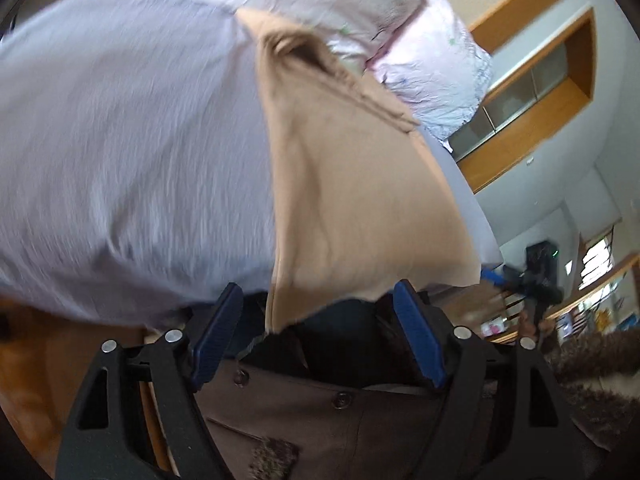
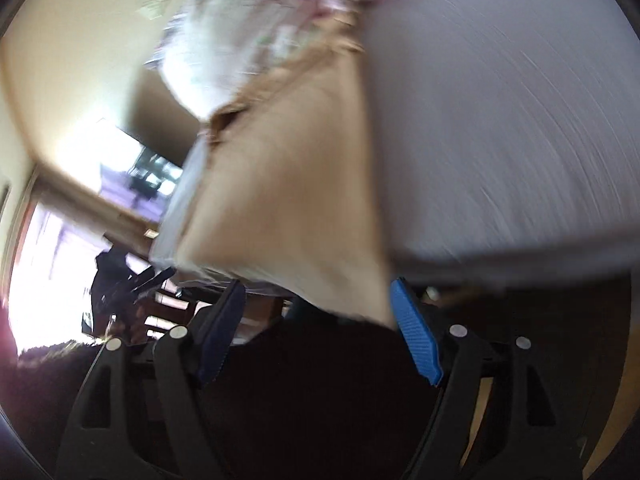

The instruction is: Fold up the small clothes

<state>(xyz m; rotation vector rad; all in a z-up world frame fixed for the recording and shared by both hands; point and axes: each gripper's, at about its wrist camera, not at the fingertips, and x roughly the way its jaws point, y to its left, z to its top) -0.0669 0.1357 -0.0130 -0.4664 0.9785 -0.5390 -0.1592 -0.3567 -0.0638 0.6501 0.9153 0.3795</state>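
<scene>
The tan garment (image 1: 352,184) lies on the lavender bed sheet (image 1: 120,140), its bottom hem hanging over the sheet's near edge. In the left wrist view the hem ends just ahead of the left gripper (image 1: 316,304); its lower left corner dips into the gap between the spread jaws, nearer the left pad, and contact with either pad cannot be confirmed. In the right wrist view, which is heavily blurred, the tan garment (image 2: 288,184) reaches down to the right gripper (image 2: 316,300); a corner of the cloth sits directly against the inner side of the right-hand blue pad, while the left-hand pad stands clear of it. These jaws are also spread, not pinching. Beyond the jaws, past the far end of the garment, rests a crumpled pink-and-white printed cloth (image 1: 400,32). To the right of the left jaws a wooden wall cabinet (image 1: 532,92) with glass panels is visible; its contents cannot be made out.
</scene>
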